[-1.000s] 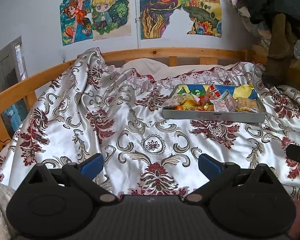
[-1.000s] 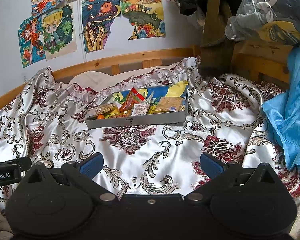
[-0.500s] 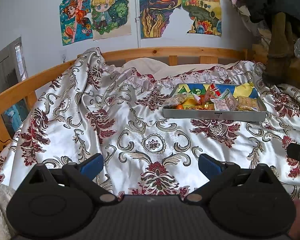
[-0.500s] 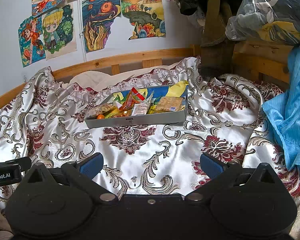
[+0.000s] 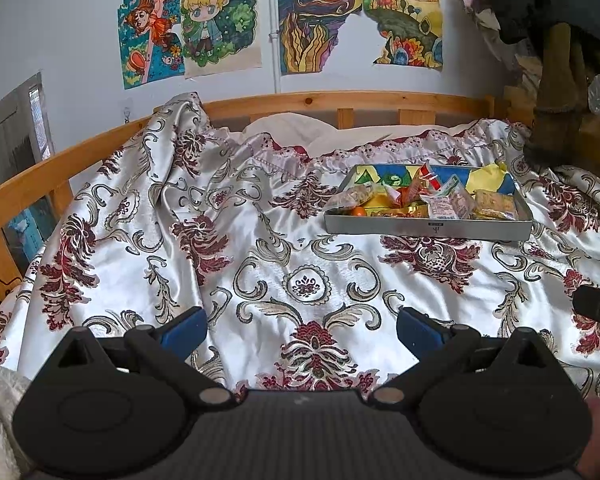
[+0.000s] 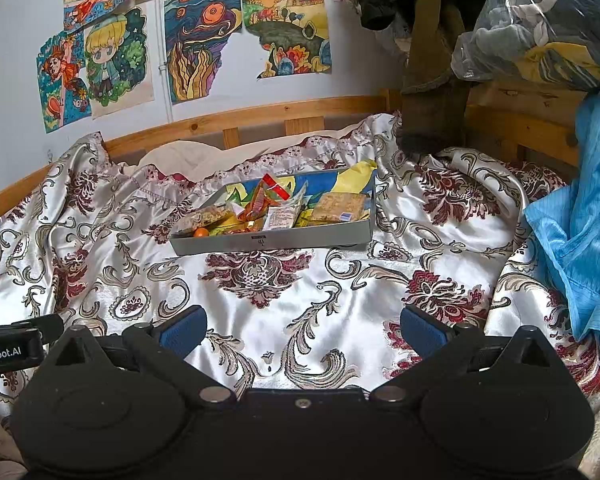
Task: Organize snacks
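A grey tray [image 5: 426,231] full of snacks is sitting on the shiny flowered bedspread [image 5: 300,264]. Everything else is told from the tray.

The left gripper [image 5: 302,330] is hanging over the bedspread, well in front of the tray and off to its left side. Its two blue fingers [image 5: 184,328] are spread wide apart, and nothing is sitting between them.

The right gripper [image 6: 302,330] is hanging well in front of the tray too, a bit toward its right side. Its fingers [image 6: 422,330] are also spread wide, holding nothing.

Inside the tray, a small orange ball [image 6: 201,233] is lying at the front left corner. A packet of crackers [image 6: 338,207] is lying at the right end. A red and orange wrapper [image 6: 269,194] is poking up in the middle.

Behind the tray, a wooden bed rail [image 6: 260,116] is running along the wall, and bright drawings [image 6: 204,52] are hanging above it. A blue cloth [image 6: 576,232] is lying to the right of the tray.
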`<action>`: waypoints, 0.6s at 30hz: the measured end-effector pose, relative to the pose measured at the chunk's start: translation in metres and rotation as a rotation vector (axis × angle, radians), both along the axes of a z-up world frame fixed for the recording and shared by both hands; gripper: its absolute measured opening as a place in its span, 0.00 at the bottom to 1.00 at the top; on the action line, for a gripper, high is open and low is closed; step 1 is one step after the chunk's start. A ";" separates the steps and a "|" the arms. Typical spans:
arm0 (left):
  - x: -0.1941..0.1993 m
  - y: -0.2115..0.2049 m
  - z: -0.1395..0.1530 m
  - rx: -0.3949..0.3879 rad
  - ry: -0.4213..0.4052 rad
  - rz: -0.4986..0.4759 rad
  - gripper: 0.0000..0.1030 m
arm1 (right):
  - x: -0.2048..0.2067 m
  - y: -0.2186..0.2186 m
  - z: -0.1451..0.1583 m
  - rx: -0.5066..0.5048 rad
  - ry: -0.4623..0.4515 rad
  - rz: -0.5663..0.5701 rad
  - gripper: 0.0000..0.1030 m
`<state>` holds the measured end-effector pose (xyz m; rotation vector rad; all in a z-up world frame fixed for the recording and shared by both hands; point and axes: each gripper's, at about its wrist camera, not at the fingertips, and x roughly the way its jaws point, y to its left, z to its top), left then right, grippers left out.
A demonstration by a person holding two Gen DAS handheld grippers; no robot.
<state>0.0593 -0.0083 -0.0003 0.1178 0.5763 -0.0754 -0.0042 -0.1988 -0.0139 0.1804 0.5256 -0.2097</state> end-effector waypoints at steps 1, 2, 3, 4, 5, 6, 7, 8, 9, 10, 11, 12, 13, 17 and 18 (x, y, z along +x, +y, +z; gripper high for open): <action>0.000 0.000 0.000 0.000 0.000 0.000 1.00 | 0.000 0.000 0.000 0.000 0.000 0.000 0.99; 0.000 0.000 0.000 0.001 0.000 0.000 1.00 | 0.000 0.000 0.000 0.000 0.000 -0.001 0.99; 0.000 0.000 0.000 0.001 0.000 -0.001 1.00 | 0.000 0.000 0.000 0.001 0.000 -0.001 0.99; 0.000 0.000 0.000 0.002 0.000 -0.002 1.00 | 0.000 0.000 0.000 0.000 0.000 -0.001 0.99; 0.000 0.000 0.000 0.001 -0.001 -0.003 1.00 | 0.000 0.000 0.000 0.000 0.001 -0.001 0.99; 0.000 0.000 0.000 0.001 -0.002 -0.004 1.00 | 0.000 0.000 0.000 0.000 0.001 -0.001 0.99; 0.000 0.000 0.000 0.001 -0.002 -0.004 1.00 | 0.000 0.000 0.000 0.000 0.001 -0.001 0.99; 0.000 0.000 0.000 0.001 -0.002 -0.004 1.00 | 0.000 0.000 0.000 0.000 0.001 -0.001 0.99; -0.001 0.000 0.000 0.002 -0.001 -0.003 1.00 | 0.000 0.001 0.000 -0.001 0.001 0.000 0.99; 0.000 -0.001 0.000 0.002 -0.001 -0.003 1.00 | 0.000 0.000 0.000 0.000 0.001 -0.001 0.99; -0.001 0.000 0.000 0.002 -0.001 -0.004 1.00 | 0.000 0.000 0.000 0.000 0.001 -0.001 0.99; 0.000 -0.001 0.000 0.002 -0.001 -0.004 1.00 | 0.000 0.001 0.000 0.000 0.001 -0.001 0.99; 0.000 -0.001 0.000 0.002 -0.001 -0.003 1.00 | 0.000 0.000 0.000 0.000 0.001 -0.001 0.99; 0.000 0.000 0.000 0.002 0.000 -0.004 1.00 | 0.000 0.001 0.000 0.000 0.002 0.000 0.99; 0.000 0.000 0.000 0.003 -0.001 -0.003 1.00 | 0.000 0.001 0.000 0.000 0.002 0.000 0.99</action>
